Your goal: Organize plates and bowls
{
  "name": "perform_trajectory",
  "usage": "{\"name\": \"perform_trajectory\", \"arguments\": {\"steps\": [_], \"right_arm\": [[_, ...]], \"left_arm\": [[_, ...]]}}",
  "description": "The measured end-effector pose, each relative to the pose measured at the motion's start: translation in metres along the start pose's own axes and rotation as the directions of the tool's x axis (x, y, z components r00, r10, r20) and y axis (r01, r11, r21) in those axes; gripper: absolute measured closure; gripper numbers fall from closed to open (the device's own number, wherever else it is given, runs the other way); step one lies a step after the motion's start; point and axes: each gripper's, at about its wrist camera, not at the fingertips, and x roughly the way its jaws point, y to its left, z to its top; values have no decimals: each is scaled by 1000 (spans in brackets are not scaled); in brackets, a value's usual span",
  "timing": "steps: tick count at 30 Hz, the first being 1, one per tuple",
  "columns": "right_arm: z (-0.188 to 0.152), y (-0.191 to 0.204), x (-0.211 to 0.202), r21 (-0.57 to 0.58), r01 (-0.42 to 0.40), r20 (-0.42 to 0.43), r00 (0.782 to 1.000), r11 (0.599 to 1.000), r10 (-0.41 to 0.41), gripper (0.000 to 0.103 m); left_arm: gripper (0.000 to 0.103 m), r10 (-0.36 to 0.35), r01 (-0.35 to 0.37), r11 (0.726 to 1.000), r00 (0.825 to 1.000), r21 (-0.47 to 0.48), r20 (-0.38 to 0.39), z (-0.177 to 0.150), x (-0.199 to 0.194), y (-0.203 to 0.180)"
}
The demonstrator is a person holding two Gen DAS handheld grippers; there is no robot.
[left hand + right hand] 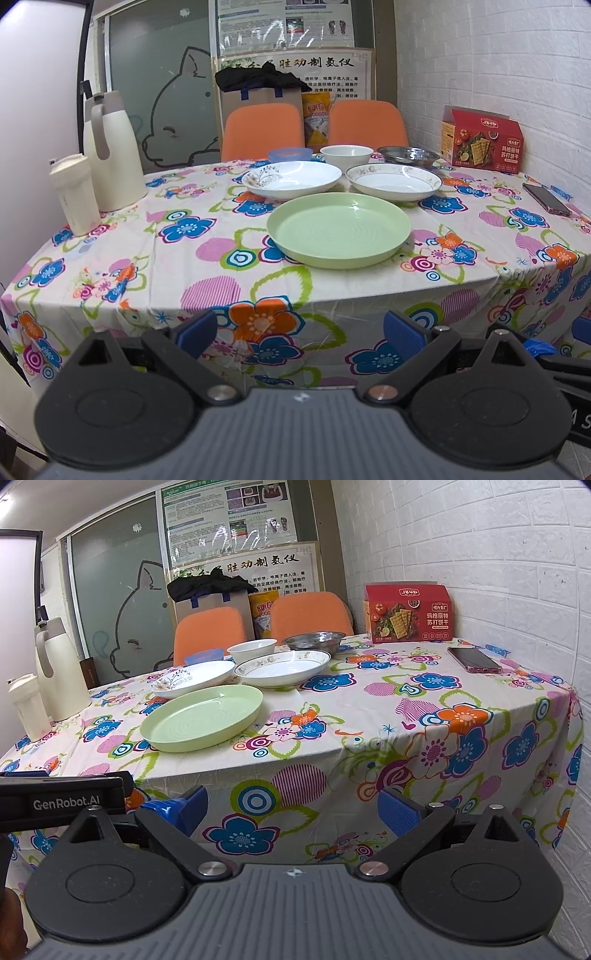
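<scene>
Both the left gripper [300, 328] and right gripper [291, 808] are hanging before the table edge, fingers spread wide (nothing held). The green plate [339, 229] is sitting nearest, two white plates [291, 180] lying beyond, bowls [346, 154] standing farthest.

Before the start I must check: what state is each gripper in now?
Left gripper: open, holding nothing.
Right gripper: open, holding nothing.

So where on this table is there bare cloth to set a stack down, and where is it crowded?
Free: the near left cloth between the green plate and the cream cup, and the right stretch between the green plate and the phone. Crowded: the far middle, where two white plates and three bowls sit close together.
</scene>
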Motion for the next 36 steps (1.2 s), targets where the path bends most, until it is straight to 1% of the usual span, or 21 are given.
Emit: {"name": "perform_trajectory", "arguments": {"steps": [36], "right_arm": [[-4,3,5,1,-4,-28,1000,1000,4,17]], "left_arm": [[6,1,-1,1000,999,0,-33,-5,7,2]]}}
